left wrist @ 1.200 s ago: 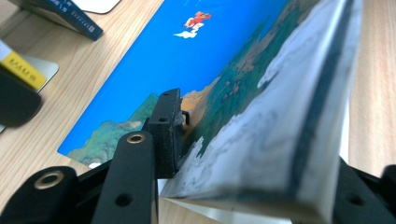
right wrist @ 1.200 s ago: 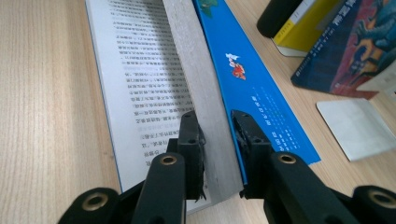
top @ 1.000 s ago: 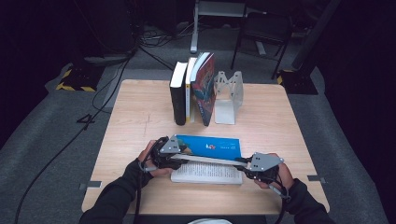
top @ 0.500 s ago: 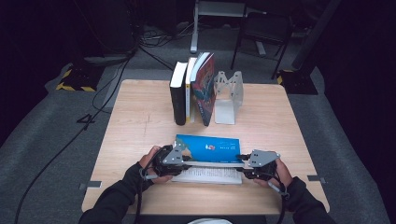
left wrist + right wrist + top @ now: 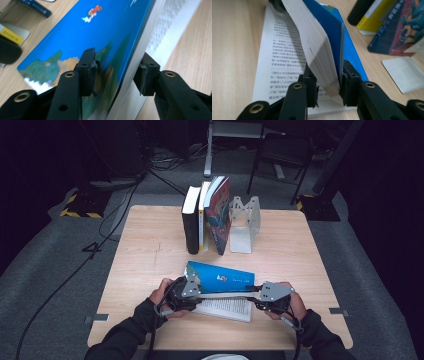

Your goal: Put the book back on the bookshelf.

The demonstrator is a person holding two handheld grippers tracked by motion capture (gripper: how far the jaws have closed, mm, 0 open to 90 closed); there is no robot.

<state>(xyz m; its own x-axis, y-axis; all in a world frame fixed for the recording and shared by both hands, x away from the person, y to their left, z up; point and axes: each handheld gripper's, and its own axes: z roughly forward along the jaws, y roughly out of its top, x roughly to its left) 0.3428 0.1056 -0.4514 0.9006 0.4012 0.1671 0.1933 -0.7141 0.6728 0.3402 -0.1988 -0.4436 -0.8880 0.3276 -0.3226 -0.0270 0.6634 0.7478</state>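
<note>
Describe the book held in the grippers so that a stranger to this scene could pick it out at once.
On the table, three books stand beside a bookend at the far edge. The blue book is at the near edge. Alone, it is open, printed pages showing.

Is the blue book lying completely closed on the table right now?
No, the blue book is open: its cover and page block are lifted at an angle above a printed page lying flat.

A dim lab or studio; lone wooden table (image 5: 150, 250) on grey carpet (image 5: 50, 270); cables (image 5: 120, 205); hazard-taped stand bases (image 5: 80, 205)
</note>
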